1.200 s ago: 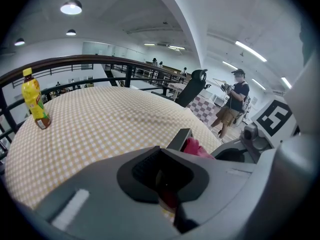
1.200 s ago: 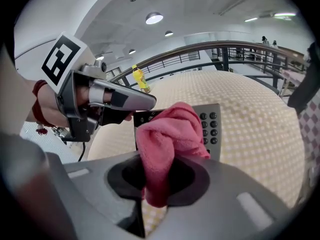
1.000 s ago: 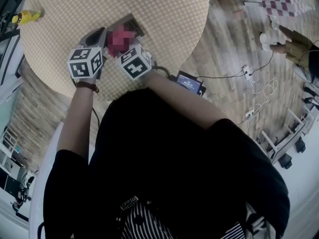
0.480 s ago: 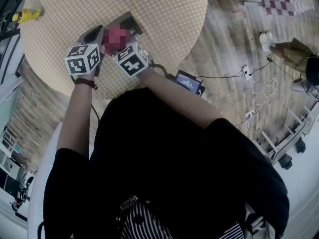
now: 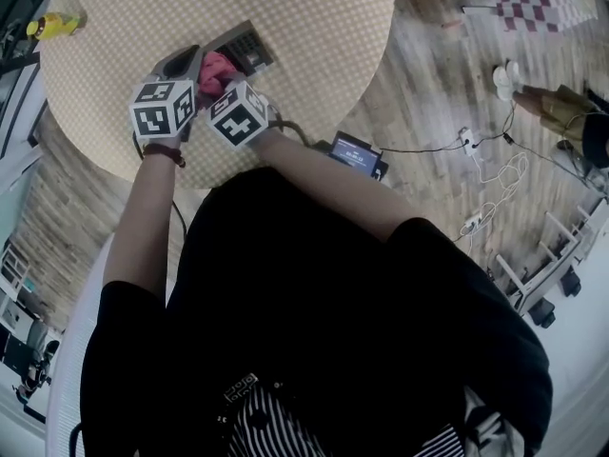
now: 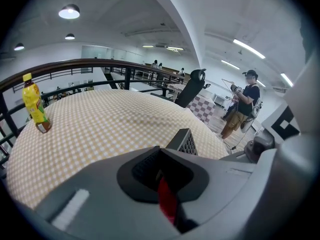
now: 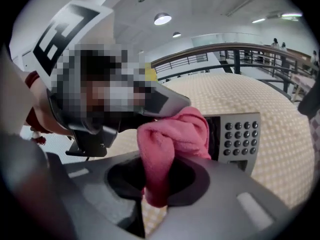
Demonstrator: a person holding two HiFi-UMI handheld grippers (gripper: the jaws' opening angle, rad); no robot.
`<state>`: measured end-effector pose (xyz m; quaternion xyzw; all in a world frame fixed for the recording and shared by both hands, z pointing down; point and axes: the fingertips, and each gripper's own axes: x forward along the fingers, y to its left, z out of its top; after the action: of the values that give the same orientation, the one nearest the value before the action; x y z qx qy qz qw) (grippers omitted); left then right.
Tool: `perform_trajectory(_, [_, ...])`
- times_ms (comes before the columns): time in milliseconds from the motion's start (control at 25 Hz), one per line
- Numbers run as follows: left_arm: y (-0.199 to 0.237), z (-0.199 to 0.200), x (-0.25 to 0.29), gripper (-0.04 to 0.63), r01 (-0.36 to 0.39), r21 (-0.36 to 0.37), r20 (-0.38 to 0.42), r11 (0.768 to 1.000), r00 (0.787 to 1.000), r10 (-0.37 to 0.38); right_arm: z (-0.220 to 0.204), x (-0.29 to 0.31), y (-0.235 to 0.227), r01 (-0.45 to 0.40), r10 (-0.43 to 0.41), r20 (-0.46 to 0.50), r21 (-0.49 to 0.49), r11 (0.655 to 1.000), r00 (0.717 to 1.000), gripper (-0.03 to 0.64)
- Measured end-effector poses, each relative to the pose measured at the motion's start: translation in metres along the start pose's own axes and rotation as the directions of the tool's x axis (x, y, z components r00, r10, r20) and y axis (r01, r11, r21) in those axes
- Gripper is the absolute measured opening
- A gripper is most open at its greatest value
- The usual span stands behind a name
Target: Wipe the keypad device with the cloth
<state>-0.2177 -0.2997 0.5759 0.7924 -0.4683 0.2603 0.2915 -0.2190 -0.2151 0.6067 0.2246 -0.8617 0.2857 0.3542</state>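
**Keypad device** (image 5: 249,46): flat on the round checked table (image 5: 314,27), keys up. Long axis slanting in the head view from the near-left end up to the far-right end; lies crosswise to the line of the right gripper's jaws. Key block (image 7: 241,134) at the far-right end, pointing away from both grippers; near-left end covered by the cloth.

**Cloth** (image 7: 172,144): pink, bunched into a thick fold. Rests on the near-left end of the keypad device, touching it just beside the key block.

**Right gripper** (image 7: 155,184): on the near side of the keypad device. Jaws clamped on the lower tail of the cloth, the bunched part standing out past the tips against the device.

**Left gripper** (image 6: 162,176): at the left end of the keypad device, just beside the cloth. Jaws drawn almost together, only a thin red sliver showing in the seam between them. A dark perforated corner of the device rises right past the tips; whether the jaws actually grip it cannot be told. Marker cubes of the two grippers side by side, close together, on the near side of the device.

**Yellow bottle** (image 5: 52,25): upright, well to the left of the keypad device, at the table's edge.

**Small screen unit** (image 5: 357,153): on the floor, near-right of the keypad device, beyond the table's rim, next to loose white cables (image 5: 490,174).

**Standing person** (image 6: 245,104): well beyond the keypad device to the right, off the table.
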Motion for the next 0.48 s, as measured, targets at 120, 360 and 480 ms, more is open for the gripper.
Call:
perform_trajectory(120, [-0.003,-0.005,0.005,-0.006,0.017,-0.016,0.012,1.0,1.0,-0.017,-0.005,0.004,0.0,-0.006,0.006,-0.013,-0.012,1.0,1.0,0.075])
perform_trajectory(360, [0.006,-0.025,-0.054,-0.006,0.032,-0.155,0.101,0.987,0.995,-0.017,0.004,-0.034,0.008,0.016,-0.015,0.045,-0.031,0.999,0.999,0.075])
perform_trajectory(480, [0.0,-0.025,-0.08,-0.006,0.057,-0.18,0.143,0.982,0.989,-0.032,0.014,-0.069,-0.002,0.054,-0.052,0.086,-0.021,0.998,0.995,0.075])
